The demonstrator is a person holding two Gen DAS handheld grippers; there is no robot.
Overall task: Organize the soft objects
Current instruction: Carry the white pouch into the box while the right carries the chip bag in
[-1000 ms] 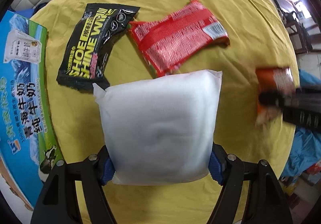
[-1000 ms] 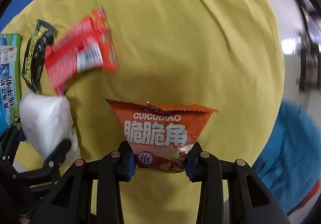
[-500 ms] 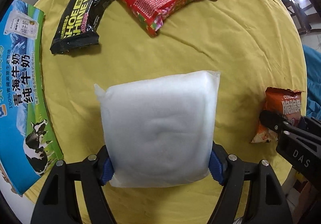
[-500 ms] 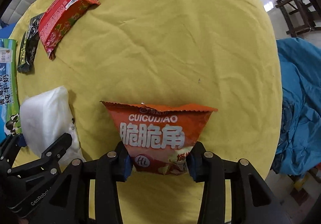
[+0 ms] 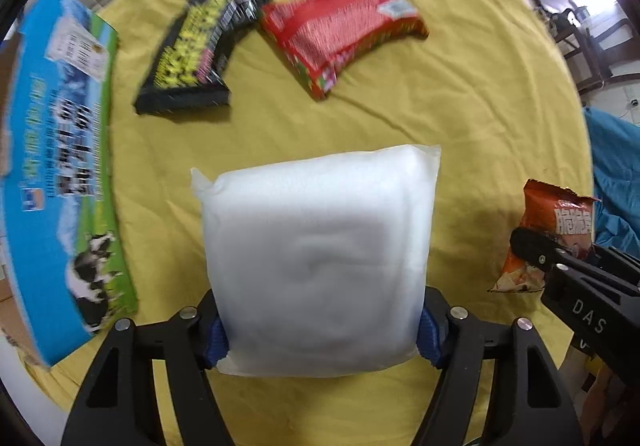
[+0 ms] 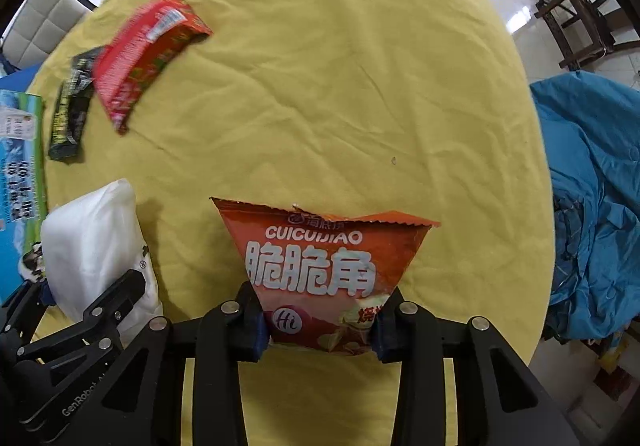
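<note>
**Both claws loaded above the yellow cloth**

Overhead, both grippers point down at a round table under a wrinkled yellow cloth (image 6: pixel 340 94). The left gripper (image 5: pixel 320 338) has a white pack (image 5: pixel 316 258), plump like a pillow, clamped by its lower edge; the blue pads (image 5: pixel 214 340) press in on both sides. Its jaws have just been closing a little, with the pack between them. From the right wrist view the same white pack (image 6: pixel 94 246) shows at the left, in that gripper's black fingers (image 6: pixel 120 298).

The right gripper (image 6: pixel 320 330) is pinched as narrow as it goes on an orange chip bag (image 6: pixel 316 266), gripped at the bottom so that the bag fans out wide toward its serrated top edge. White letters on it read CUICUIJIAO. In the left wrist view the chip bag (image 5: pixel 560 214) hangs at the right edge, near the table's rim, well apart from the white pack.

Two packs lie flat on the cloth at the far side: a black pack (image 5: pixel 196 54) with yellow lettering, blurred, and a red pack (image 5: pixel 340 30) just beside it, their near corners close or touching; the blur hides which. Left of them a blue and green milk carton box (image 5: pixel 56 166) with a cow printed on it lies along the table's edge. A blue cover (image 6: pixel 592 198) is bunched up beyond the right rim.
</note>
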